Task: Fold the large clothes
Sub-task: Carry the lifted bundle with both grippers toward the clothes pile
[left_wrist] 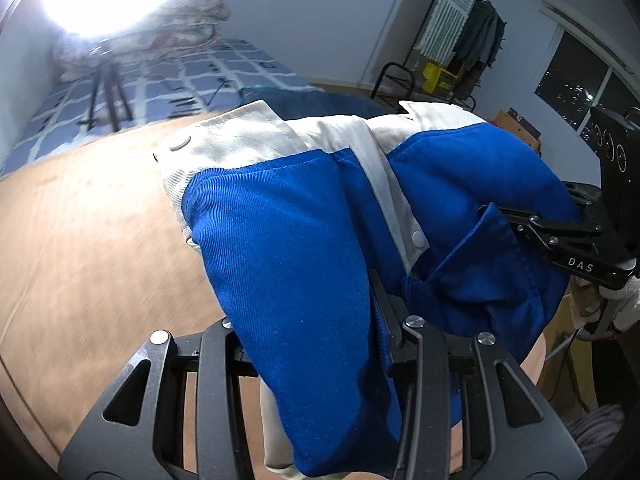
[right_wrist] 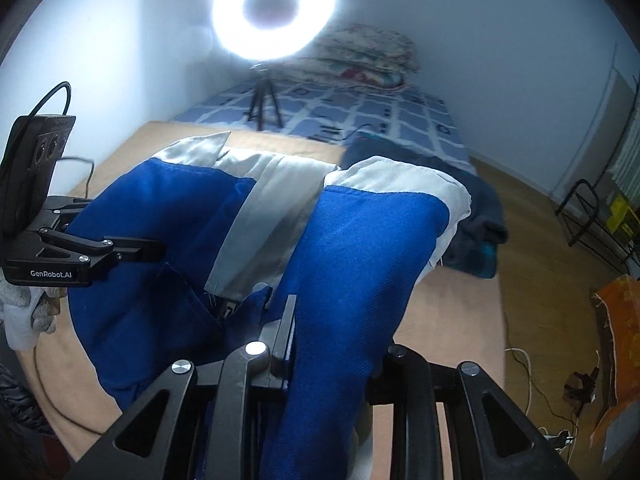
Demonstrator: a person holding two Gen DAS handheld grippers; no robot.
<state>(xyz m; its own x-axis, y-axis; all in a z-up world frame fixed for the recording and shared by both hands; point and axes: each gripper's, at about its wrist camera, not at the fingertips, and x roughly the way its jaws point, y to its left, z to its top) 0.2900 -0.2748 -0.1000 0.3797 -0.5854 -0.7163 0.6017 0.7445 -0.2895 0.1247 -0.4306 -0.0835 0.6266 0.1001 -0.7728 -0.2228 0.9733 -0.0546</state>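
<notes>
A blue-and-white cotton jacket is being gripped by both grippers' fingers above a tan bench; a glowing ring light is being shown whole only in the right view.

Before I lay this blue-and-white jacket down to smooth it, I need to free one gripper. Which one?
Probably the left gripper: it pinches only an edge fold of the jacket, while the right gripper carries a thick bunch.

The left claw and right claw are black with shiny round screws and white letters.
</notes>
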